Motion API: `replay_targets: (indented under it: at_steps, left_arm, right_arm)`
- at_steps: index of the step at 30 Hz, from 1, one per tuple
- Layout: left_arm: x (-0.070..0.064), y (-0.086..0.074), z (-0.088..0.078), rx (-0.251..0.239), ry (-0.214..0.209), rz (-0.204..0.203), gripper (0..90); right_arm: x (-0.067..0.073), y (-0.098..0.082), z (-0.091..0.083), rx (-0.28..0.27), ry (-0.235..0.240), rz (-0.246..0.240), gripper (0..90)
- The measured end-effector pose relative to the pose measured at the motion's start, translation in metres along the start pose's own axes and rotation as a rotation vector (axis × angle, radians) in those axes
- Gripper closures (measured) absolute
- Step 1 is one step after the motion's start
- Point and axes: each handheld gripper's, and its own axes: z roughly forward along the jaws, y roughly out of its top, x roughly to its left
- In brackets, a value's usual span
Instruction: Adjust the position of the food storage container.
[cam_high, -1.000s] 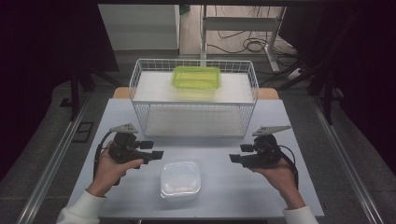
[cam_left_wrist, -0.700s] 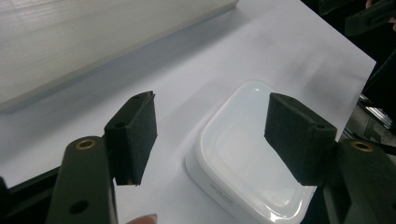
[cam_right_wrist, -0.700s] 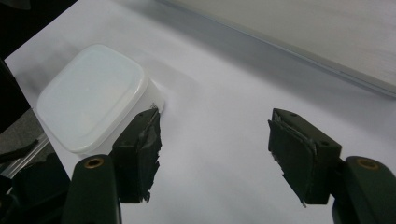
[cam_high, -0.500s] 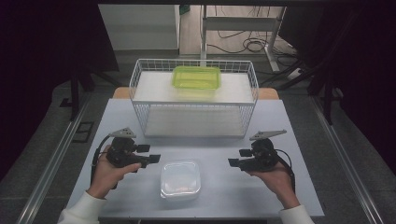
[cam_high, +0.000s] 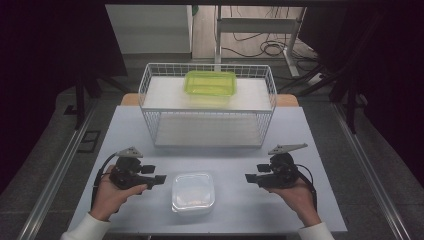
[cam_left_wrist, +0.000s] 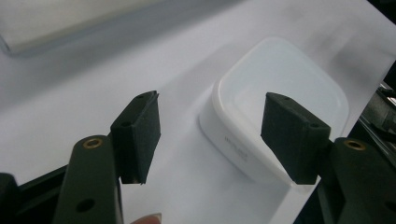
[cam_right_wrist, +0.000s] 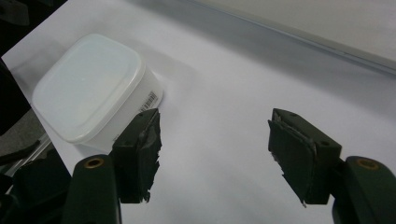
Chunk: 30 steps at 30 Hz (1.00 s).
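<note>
A white translucent lidded container (cam_high: 193, 192) sits on the table near the front edge, between the two hands. My left gripper (cam_high: 159, 179) is just left of it, open and pointing at its side. In the left gripper view the container (cam_left_wrist: 279, 100) lies ahead between the spread jaws of that gripper (cam_left_wrist: 212, 135), which hold nothing. My right gripper (cam_high: 249, 178) stands open to the container's right, some way off. The right gripper view shows the container (cam_right_wrist: 88, 84) ahead and to the left of that gripper (cam_right_wrist: 215, 149).
A white wire basket rack (cam_high: 208, 117) stands across the middle of the table. A yellow-green lidded box (cam_high: 210, 83) rests on its top shelf. The table's front edge (cam_high: 210, 231) runs close below the container. Dark floor and cables lie beyond.
Both hands have drawn back toward the front edge and a little inward, toward the white container. The container has not moved.
</note>
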Motion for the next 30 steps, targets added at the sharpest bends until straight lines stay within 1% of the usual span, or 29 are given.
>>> replay_targets:
  at_steps: [1,3,4,5,6,7,10,12,14,15,17,21,30]
  left_arm:
    - [0.000,-0.003,-0.001,0.010,0.002,0.003,37.9]
    - [-0.002,-0.009,-0.001,0.036,0.010,0.015,43.2]
    - [-0.004,-0.011,-0.001,0.048,0.014,0.018,47.3]
    - [-0.004,-0.014,-0.001,0.065,0.017,0.027,54.2]
    - [-0.005,-0.016,0.000,0.075,0.019,0.030,54.2]
    - [-0.006,-0.018,0.001,0.085,0.020,0.029,57.7]
    - [-0.008,-0.025,0.006,0.132,-0.008,0.034,72.7]
    - [-0.010,-0.029,0.011,0.168,-0.013,0.047,82.7]
    - [-0.014,-0.032,0.015,0.198,-0.022,0.050,87.9]
    - [-0.014,-0.033,0.016,0.208,-0.028,0.054,89.6]
    - [-0.019,-0.035,0.020,0.229,-0.042,0.058,89.8]
    - [-0.025,-0.037,0.024,0.250,-0.052,0.068,90.0]
    - [-0.027,-0.034,0.037,0.259,-0.034,0.066,90.0]
  right_arm:
    - [0.000,-0.001,0.000,0.001,0.003,0.000,34.3]
    - [0.001,-0.001,0.000,0.002,0.010,-0.001,34.3]
    - [0.001,-0.001,-0.001,0.001,0.009,-0.004,34.3]
    - [0.001,-0.001,-0.001,0.001,0.010,-0.007,34.3]
    - [0.001,-0.001,-0.001,0.001,0.010,-0.007,34.3]
    - [0.001,-0.001,-0.001,0.003,0.008,-0.007,34.3]
    - [0.001,-0.002,0.000,0.005,0.006,-0.009,34.3]
    - [0.001,-0.003,0.001,0.011,0.005,-0.011,34.3]
    - [0.002,-0.003,0.001,0.014,0.003,-0.013,34.2]
    - [0.002,-0.004,0.001,0.015,0.003,-0.012,34.1]
    - [0.002,-0.004,0.001,0.017,0.002,-0.011,34.1]
    - [0.000,-0.007,0.002,0.024,-0.001,-0.003,34.1]
    - [-0.001,-0.010,0.005,0.035,-0.004,0.004,34.1]
